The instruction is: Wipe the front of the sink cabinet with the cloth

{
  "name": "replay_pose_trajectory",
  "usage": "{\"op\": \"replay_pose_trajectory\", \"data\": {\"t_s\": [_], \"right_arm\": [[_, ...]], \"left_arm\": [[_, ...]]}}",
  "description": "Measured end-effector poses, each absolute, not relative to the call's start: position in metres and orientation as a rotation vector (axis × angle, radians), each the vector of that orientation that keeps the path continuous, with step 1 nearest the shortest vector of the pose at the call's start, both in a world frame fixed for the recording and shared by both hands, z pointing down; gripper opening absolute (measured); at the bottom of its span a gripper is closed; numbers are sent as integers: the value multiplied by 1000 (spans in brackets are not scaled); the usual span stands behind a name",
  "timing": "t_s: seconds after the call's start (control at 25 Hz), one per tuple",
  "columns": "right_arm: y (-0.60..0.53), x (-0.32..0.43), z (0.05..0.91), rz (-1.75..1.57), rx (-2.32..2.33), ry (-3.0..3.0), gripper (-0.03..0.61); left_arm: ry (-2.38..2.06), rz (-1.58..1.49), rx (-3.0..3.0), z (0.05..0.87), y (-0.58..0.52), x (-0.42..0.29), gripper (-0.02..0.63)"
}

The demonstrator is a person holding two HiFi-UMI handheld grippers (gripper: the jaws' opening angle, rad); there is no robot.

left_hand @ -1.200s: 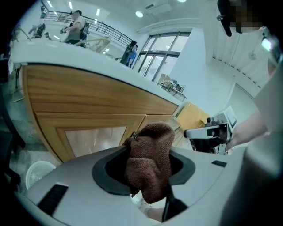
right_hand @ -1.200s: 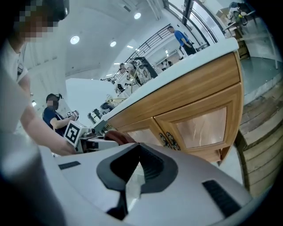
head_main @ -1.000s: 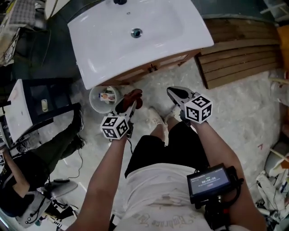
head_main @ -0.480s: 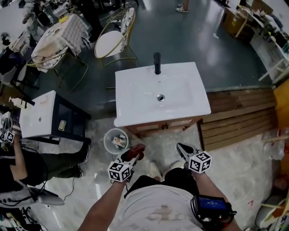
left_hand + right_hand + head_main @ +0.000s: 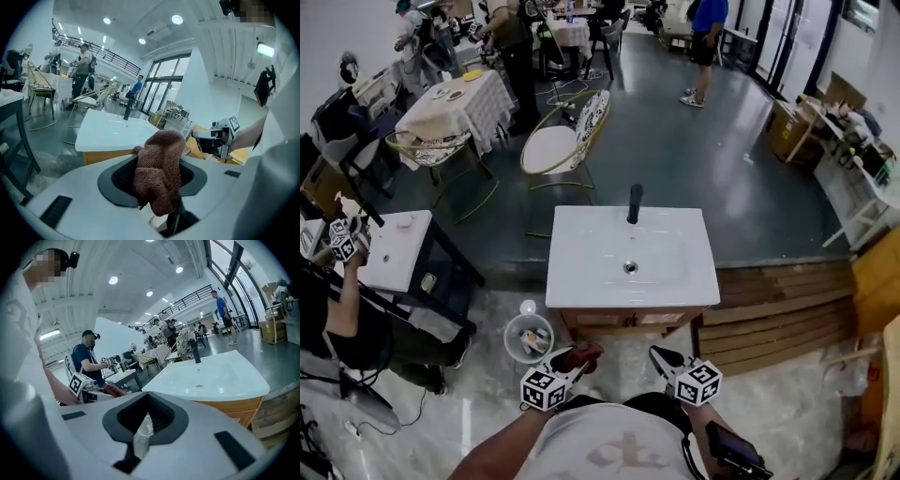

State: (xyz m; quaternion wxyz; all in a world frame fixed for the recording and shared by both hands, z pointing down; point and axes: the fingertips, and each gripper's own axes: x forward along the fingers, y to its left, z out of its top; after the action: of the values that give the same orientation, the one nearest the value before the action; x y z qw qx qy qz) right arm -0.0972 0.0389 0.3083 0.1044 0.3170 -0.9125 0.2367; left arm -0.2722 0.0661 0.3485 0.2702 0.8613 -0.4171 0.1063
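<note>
- Head view: within the last second the camera has lifted and pulled back. The sink (image 5: 628,253) has shrunk to mid-frame, and only a thin strip of the cabinet (image 5: 623,321) front shows under it. The left gripper (image 5: 572,361) keeps the cloth (image 5: 579,355) clamped, low in the frame and apart from the cabinet. The right gripper (image 5: 660,356) sits just beside it. I judge the person has straightened up away from the cabinet, so no wiping is in hand now.
- Same view, the room: the floor (image 5: 478,394) is pale and mottled by the cabinet and dark grey further out. There are planks (image 5: 778,300) on the right, a white bin (image 5: 528,337) left of the cabinet and a chair (image 5: 558,145) behind the sink, with tables and people beyond.
- Left gripper view: the jaws are clenched on the brown cloth (image 5: 159,173), which bulges over them. The sink (image 5: 108,131) and cabinet (image 5: 105,156) stand ahead, untouched.
- Right gripper view: the jaws are drawn nearly together and grip nothing; a slit between them shows something pale beyond. The sink (image 5: 211,376) lies ahead to the right, the left gripper (image 5: 105,390) to the left.
</note>
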Motion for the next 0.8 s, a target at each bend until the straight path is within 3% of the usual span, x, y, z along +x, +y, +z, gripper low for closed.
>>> {"op": "replay_pose_trajectory", "data": {"t_s": [0.8], "right_arm": [[7, -101, 307, 646, 988, -2735, 12]], "left_arm": [[-1091, 263, 2452, 322, 13, -258, 178]]}}
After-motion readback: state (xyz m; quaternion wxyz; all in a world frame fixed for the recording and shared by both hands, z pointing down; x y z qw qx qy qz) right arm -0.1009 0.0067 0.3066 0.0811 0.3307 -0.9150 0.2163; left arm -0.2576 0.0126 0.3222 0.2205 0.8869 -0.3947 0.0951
